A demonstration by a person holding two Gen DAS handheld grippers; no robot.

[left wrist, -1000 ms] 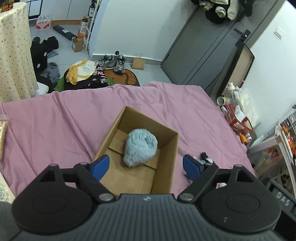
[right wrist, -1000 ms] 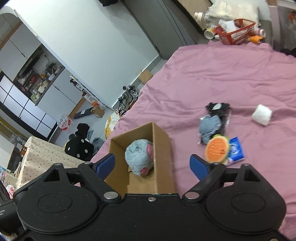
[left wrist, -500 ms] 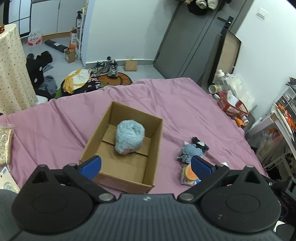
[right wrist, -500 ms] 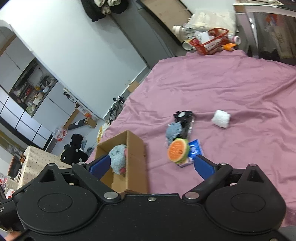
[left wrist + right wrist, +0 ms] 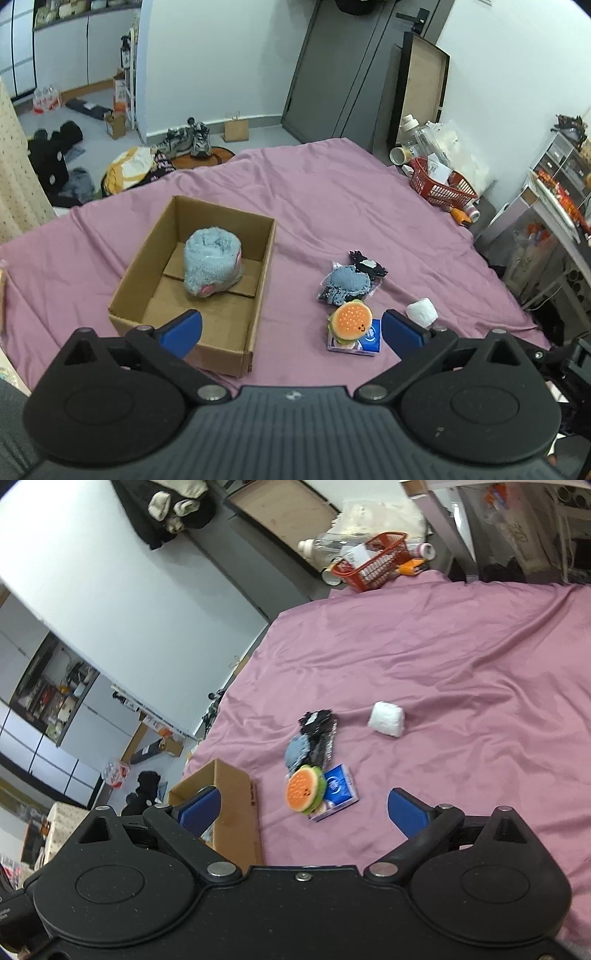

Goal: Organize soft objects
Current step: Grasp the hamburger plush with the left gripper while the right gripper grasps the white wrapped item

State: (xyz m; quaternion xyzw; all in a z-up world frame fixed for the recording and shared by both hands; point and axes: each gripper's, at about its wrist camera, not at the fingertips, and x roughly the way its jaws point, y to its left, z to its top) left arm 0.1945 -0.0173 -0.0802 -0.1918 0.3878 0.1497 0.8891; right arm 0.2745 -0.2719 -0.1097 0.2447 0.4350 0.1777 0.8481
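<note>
Our left tool (image 5: 291,330) has pulled up and back from the cardboard box (image 5: 258,295) over the last second, its blue fingers spread wide and holding nothing; a moment ago the box filled the space between them, and now it sits ahead and to the left with the whole bed (image 5: 332,206) in view. Our right tool (image 5: 303,806), also wide and empty, has swung away from the box (image 5: 236,805), which is now at its left finger, toward the loose things straight ahead. The fluffy blue toy (image 5: 212,262) lies inside the box, so we judge that one piece is put away. Still out on the pink sheet are the burger toy (image 5: 304,788) resting on a blue packet (image 5: 338,788) just ahead between the right tool's fingers, a grey and black bundle (image 5: 312,740) touching it beyond, and a white roll (image 5: 386,718) farther ahead to the right, apart from the rest. With the right tool facing them, we expect the burger toy to be the next pick.
</note>
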